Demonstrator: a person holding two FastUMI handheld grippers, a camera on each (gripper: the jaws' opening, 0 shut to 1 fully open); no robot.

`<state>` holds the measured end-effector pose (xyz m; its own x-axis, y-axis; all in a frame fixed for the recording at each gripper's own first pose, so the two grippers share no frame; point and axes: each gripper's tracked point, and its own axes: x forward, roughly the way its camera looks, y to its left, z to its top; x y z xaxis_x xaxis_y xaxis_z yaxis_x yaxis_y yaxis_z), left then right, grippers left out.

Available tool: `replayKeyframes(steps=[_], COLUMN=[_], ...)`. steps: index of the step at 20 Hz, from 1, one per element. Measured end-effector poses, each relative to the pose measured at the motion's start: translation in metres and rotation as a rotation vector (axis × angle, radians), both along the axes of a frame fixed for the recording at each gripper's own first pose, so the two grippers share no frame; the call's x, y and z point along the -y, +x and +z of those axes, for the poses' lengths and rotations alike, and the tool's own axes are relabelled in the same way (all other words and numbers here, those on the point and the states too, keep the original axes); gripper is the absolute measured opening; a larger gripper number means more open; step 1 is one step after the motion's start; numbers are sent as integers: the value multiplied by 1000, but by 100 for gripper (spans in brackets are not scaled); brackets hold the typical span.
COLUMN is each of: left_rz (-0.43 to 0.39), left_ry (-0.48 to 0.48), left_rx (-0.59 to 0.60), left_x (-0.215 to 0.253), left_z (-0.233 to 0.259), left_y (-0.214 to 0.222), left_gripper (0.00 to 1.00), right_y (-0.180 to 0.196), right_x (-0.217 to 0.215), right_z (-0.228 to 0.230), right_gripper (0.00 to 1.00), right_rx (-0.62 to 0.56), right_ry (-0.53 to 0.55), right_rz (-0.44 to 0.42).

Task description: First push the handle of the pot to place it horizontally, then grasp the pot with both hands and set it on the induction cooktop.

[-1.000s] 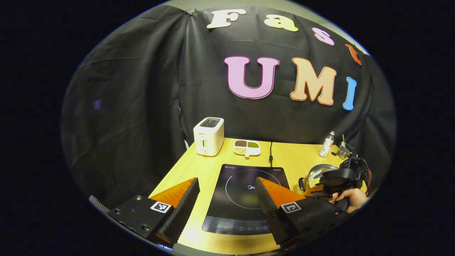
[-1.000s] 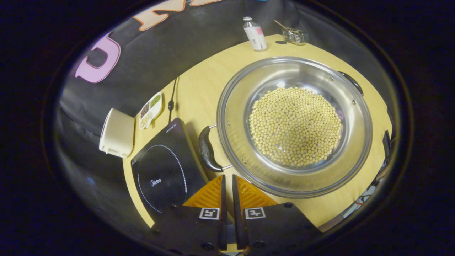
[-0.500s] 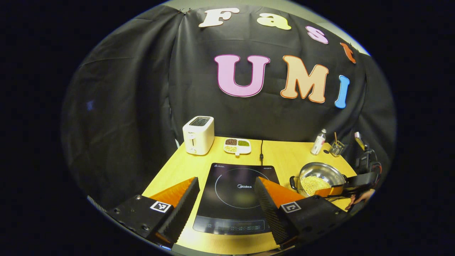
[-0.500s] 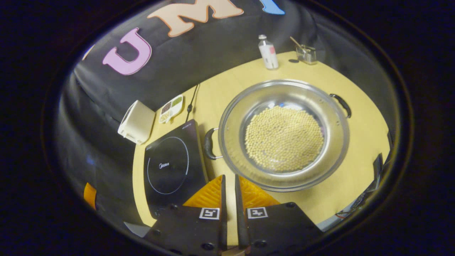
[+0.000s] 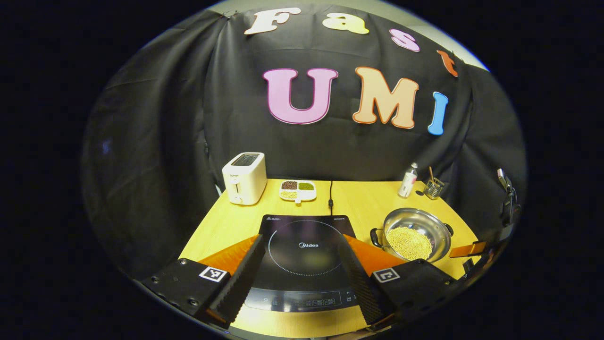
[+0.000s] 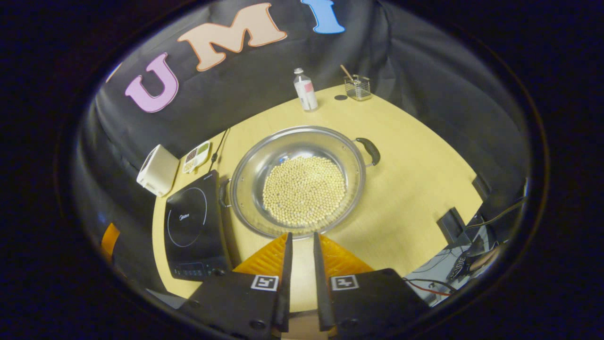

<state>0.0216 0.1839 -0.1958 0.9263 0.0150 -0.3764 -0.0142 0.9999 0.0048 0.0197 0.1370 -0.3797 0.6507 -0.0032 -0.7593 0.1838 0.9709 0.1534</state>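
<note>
pot (image 6: 302,182) rests right of induction cooktop (image 5: 302,250); left claw (image 5: 299,264) gapes wide, empty; right claw (image 6: 302,257) nearly closed, empty; judged next: both grasp its handles.

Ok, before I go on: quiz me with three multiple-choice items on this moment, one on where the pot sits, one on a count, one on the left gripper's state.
1. Where is the pot?
A. On the induction cooktop
B. On the table beside the cooktop
C. Inside the toaster

2. How many black handles does the pot show?
A. Two
B. One
C. Four

3. How do the left gripper's fingers stand?
A. Clamped on a pot handle
B. Wide apart, holding nothing
C. Closed on the bottle

Answers:
1 B: the pot rests on the table, next to the induction cooktop, whose glass is bare.
2 A: the right gripper view shows one handle on each side of the rim.
3 B: in the left gripper view the fingers spread over the cooktop with nothing between them.
</note>
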Motion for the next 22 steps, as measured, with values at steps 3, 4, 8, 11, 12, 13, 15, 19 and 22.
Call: replayKeyframes(steps=[3,4,8,11,12,13,15,19,22], left_rz=[-54,-74,-127,-143,-148,-155,-179,-229,-214], left_ry=[5,7,17,16,14,10,-13,-69,-48], left_rx=[-28,-36,-80,-118,-132,-146,-181,-273,-337], left_x=[19,26,54,76,84,93,116,160,176], left_z=[-7,-9,-20,-28,-31,-35,-41,-61,-80], left_y=[2,4,13,22,27,32,39,61,82], left_gripper=[96,96,96,96,96,96,96,97,97], right_y=[-9,-12,-15,-2,5,13,32,72,101], right_x=[26,29,47,61,65,70,83,101,115], right_z=[3,6,10,9,10,10,8,1,-10], right_gripper=[28,27,60,94,100,100,94,94,94], right_rx=[1,0,-15,-31,-39,-47,-62,-116,-159], right_ry=[-16,-2,25,35,48,61,71,124,139], right_rz=[-38,-44,-41,-17,-9,1,26,86,132])
